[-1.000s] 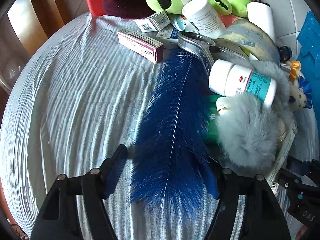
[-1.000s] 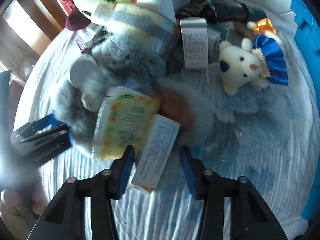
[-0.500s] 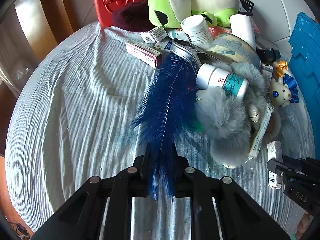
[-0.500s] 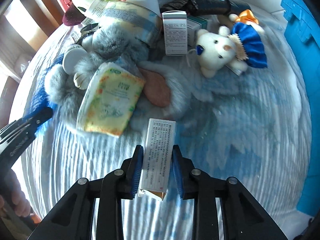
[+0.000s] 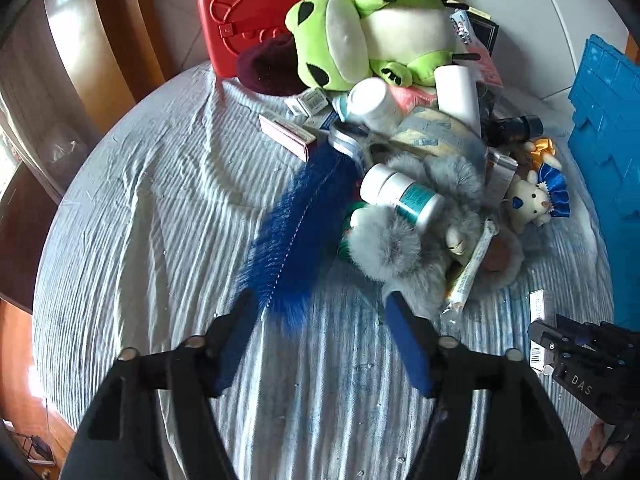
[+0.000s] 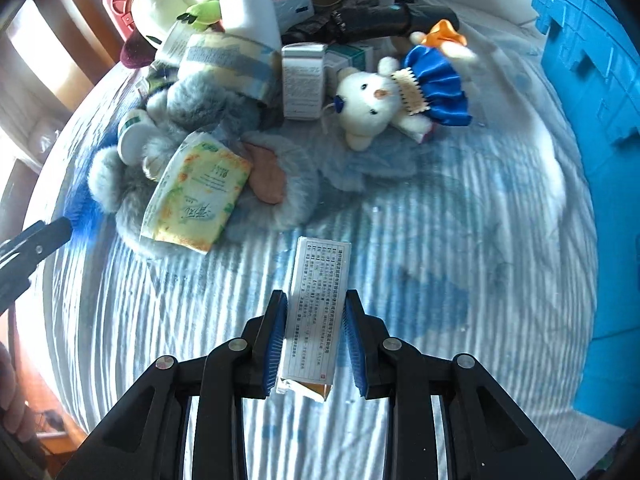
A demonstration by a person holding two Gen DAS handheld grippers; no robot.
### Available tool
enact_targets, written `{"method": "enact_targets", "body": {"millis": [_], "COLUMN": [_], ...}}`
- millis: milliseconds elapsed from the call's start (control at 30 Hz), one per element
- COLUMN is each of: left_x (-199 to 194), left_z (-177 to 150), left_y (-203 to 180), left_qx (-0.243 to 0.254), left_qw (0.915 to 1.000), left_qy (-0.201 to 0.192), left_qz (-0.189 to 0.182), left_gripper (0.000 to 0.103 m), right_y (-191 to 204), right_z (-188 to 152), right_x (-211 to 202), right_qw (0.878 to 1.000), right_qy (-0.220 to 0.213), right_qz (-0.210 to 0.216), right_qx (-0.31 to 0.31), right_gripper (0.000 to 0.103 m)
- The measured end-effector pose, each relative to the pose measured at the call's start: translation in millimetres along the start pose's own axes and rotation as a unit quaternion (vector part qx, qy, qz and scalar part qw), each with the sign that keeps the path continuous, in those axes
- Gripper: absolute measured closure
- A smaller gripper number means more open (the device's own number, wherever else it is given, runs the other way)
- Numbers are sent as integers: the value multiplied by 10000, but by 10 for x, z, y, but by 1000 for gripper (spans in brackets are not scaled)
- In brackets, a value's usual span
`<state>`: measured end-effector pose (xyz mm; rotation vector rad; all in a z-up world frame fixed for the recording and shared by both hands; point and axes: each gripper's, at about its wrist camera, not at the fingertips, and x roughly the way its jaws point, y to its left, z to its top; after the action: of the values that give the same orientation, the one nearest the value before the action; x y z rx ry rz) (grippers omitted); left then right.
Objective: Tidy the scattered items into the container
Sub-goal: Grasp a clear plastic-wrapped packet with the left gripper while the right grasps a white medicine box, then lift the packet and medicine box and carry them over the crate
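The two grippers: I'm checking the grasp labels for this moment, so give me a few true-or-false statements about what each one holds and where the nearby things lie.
1. The right gripper is shut on a white printed box. True.
2. The left gripper clamps the blue brush. False: its jaws have just been opening and stand wide, with the brush tip lying between them, untouched.
3. The blue crate stands at the right edge of the right wrist view. True.
4. The small white bear wears a red dress. False: the dress is blue.
5. The tissue pack lies on the grey furry toy. True.
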<state>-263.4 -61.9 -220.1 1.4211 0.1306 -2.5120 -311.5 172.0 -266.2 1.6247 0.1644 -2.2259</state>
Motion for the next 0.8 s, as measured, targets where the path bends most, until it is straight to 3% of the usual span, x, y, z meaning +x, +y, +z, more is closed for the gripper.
{"method": "enact_targets", "body": {"millis": [100,233,500,533,633,700,800], "left_x": [-57,-19,284,348,570,727,783], "left_z": [18,2,-28,-15,12,15,-5], "left_y": [-4,-154,-847,-917,-1048,-1136,-1240], "left_qx": [64,131,514,554,565,561,583], "left_qw": [9997,9998,9965,9960,9942,9923,9926], "left_qy": [-121,-41,154,177,434,655,643], "left_qz": [205,-136,-638,-672,-802,-892,-846], "left_gripper": [20,20,22,25,50,78,83], "right_y": [-60,-130,-228,-287,-385,-431,-469], "right_z": [6,4,0,-63,-97,-85,-69], "right_x": [-40,-74,-70,-2,57,74,92], "right_qw": [10000,10000,9999,9999,9999,9998,9998], "right_qy": [-4,-5,22,26,40,55,72], "right_qz": [4,9,-79,-92,-98,-98,-94], "right_qx": [13,33,73,85,128,156,152], "right_gripper": [75,75,75,75,75,75,75]}}
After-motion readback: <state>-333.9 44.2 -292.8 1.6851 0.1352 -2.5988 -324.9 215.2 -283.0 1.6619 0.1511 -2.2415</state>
